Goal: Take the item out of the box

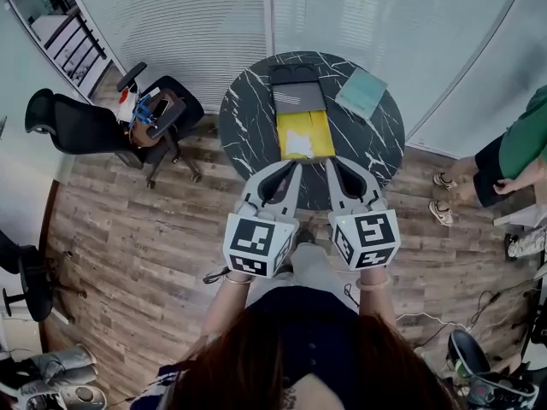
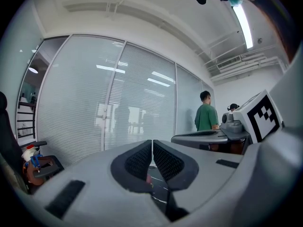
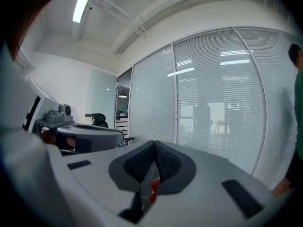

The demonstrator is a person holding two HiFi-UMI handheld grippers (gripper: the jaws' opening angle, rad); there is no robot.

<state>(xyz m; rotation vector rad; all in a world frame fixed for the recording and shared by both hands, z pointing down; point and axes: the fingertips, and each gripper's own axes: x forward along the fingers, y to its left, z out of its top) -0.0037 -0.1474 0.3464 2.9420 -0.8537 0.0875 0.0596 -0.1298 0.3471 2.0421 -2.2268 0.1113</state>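
On the round black marble table (image 1: 248,118) lies an open box (image 1: 303,133) with a yellow inside, its grey lid (image 1: 298,98) folded back on the far side. A white item (image 1: 299,143) rests in the yellow part. My left gripper (image 1: 297,166) and right gripper (image 1: 330,162) hover side by side over the table's near edge, just short of the box, both shut and holding nothing. In the left gripper view the pads (image 2: 142,159) meet and point up at the glass wall. The right gripper view shows its pads (image 3: 165,161) pressed together as well.
A teal notebook (image 1: 361,92) lies at the table's far right. An office chair (image 1: 154,114) loaded with small things stands left of the table. A person in a green top (image 1: 513,152) stands to the right. A glass wall with blinds (image 1: 214,24) runs behind the table.
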